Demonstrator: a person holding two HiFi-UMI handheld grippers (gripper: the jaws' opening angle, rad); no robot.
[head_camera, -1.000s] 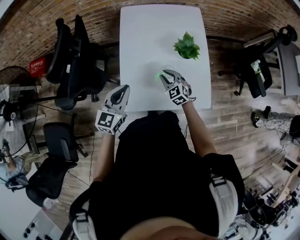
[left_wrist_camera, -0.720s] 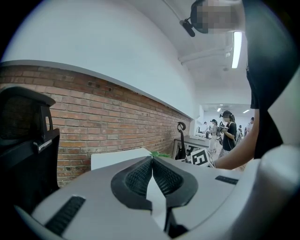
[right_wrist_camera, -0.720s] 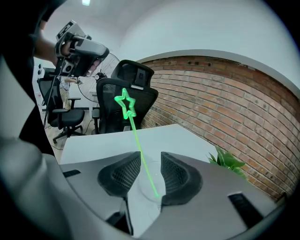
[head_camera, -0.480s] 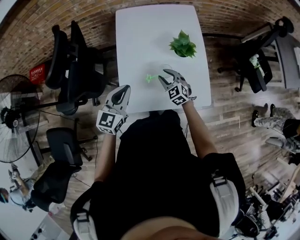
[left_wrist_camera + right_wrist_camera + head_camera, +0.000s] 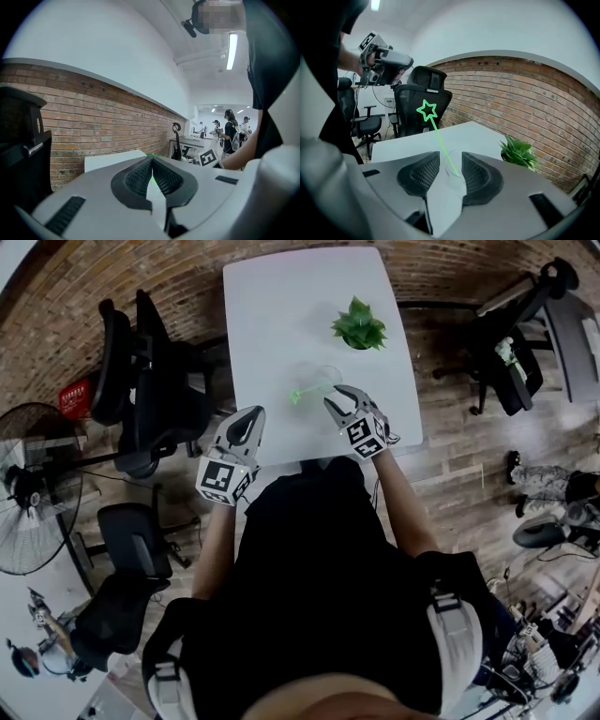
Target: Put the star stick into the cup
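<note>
I'm seeing the thin green star stick (image 5: 441, 140) leaning in the clear cup (image 5: 323, 376), its lower end sitting inside and its outlined star tilting up and out over the rim toward my left. The cup is standing upright on the white table (image 5: 281, 315).

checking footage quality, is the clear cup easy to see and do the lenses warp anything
Head view: clear cup faint against the white table. Right gripper view: cup barely visible, star stick sharp. Both gripper views: fisheye curves the brick wall.
</note>
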